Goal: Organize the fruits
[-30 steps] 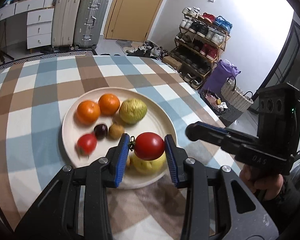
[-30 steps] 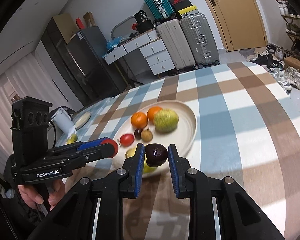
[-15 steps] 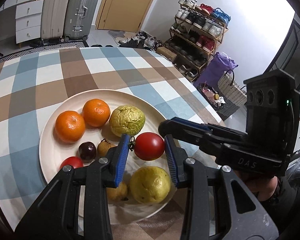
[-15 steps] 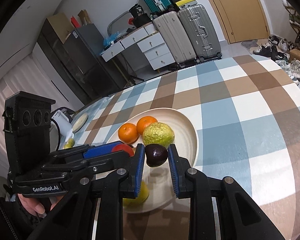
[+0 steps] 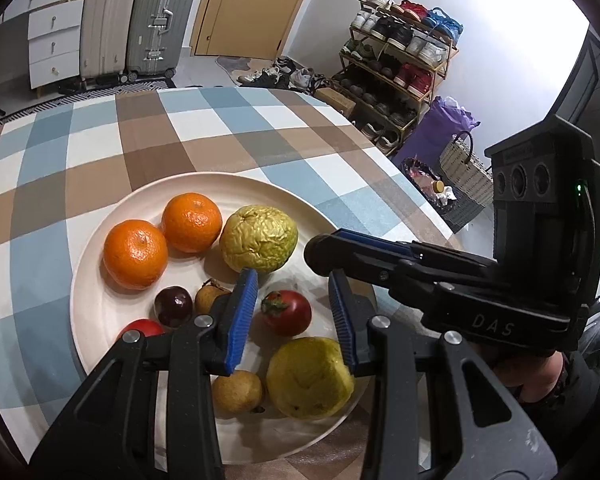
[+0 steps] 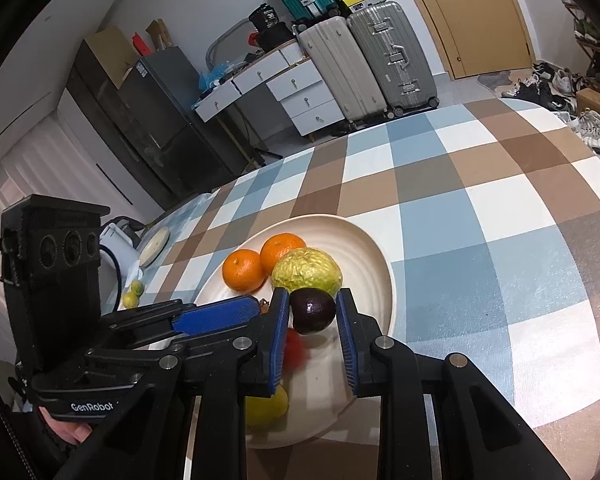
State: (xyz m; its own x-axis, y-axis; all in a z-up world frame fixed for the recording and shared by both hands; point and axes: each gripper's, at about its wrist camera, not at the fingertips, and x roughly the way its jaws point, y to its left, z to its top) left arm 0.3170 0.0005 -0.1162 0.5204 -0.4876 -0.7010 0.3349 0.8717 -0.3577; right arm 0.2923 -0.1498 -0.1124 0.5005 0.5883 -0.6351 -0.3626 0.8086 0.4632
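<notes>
A: Fruits first, nearest to us: the left gripper (image 5: 292, 318) stands parted around a red tomato (image 5: 287, 313) that looks to be resting on the plate (image 5: 100, 312), pads clear of it on both sides.

B: So that one reads as delivered. And the right gripper (image 6: 313, 312)?

A: Clamped tight on a dark plum (image 6: 313, 310), hanging above the plate's open right side, not set down yet.

B: Around them?

A: A yellow-green guava (image 5: 309, 378) and a small brown fruit (image 5: 238, 391) near the front rim; farther back a wrinkled guava (image 5: 259, 238) and two oranges (image 5: 162, 236), all on the plate.

B: Anything left out?

A: Two little green fruits (image 6: 134, 294) sit off on the tablecloth (image 6: 480, 216), beyond the left gripper. I'd judge this mostly done.
</notes>
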